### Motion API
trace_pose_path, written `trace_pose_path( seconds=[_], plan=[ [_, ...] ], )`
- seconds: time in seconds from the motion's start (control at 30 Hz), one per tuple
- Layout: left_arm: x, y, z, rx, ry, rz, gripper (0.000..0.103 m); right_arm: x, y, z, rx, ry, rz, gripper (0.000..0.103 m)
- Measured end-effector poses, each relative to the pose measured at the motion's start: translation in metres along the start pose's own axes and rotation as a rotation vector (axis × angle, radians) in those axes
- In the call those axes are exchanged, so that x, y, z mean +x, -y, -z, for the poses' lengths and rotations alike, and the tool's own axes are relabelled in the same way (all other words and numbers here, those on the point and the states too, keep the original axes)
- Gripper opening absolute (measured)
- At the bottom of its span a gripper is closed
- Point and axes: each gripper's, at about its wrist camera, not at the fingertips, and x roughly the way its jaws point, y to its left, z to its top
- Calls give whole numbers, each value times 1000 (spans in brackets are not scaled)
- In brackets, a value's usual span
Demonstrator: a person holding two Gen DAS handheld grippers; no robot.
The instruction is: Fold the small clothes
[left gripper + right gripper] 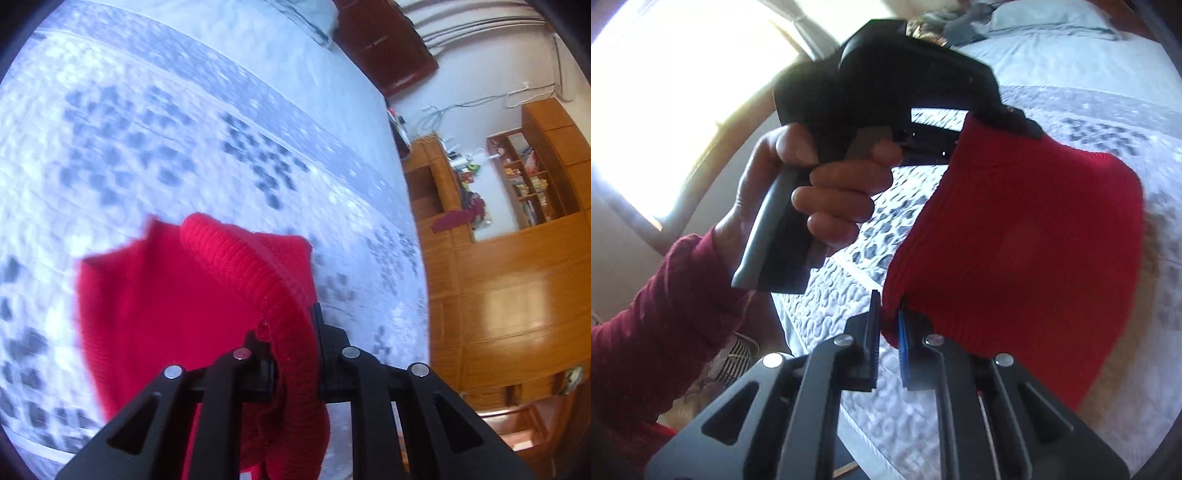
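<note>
A small red knitted garment (192,302) hangs above a white quilt with grey leaf print (166,140). My left gripper (291,332) is shut on its ribbed edge, and the cloth drapes down to the left of the fingers. In the right wrist view the same red garment (1027,240) is stretched between both tools. My right gripper (890,321) is shut on a lower corner of it. The left gripper (1015,118) pinches the upper corner, with a person's hand (831,195) on its black handle.
The quilted bed (871,406) fills the space under the garment, with pillows (1034,18) at its far end. A wooden cabinet and shelves (517,229) stand to the right of the bed. A bright window (665,92) lies to the left. A dark red sleeve (646,325) reaches in from the lower left.
</note>
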Motion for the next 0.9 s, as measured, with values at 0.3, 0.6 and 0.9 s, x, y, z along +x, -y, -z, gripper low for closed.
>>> trace_pose_path(
  seconds=[0.3, 0.6, 0.9],
  plan=[
    [22, -105, 19, -95, -66, -129, 17, 97, 10, 24, 26, -227, 70, 13],
    [-13, -95, 56, -53, -44, -103, 44, 16, 30, 39, 88, -124, 39, 46],
    [-34, -72, 132, 45, -71, -271, 52, -43, 102, 81, 369, -78, 245, 52]
  ],
)
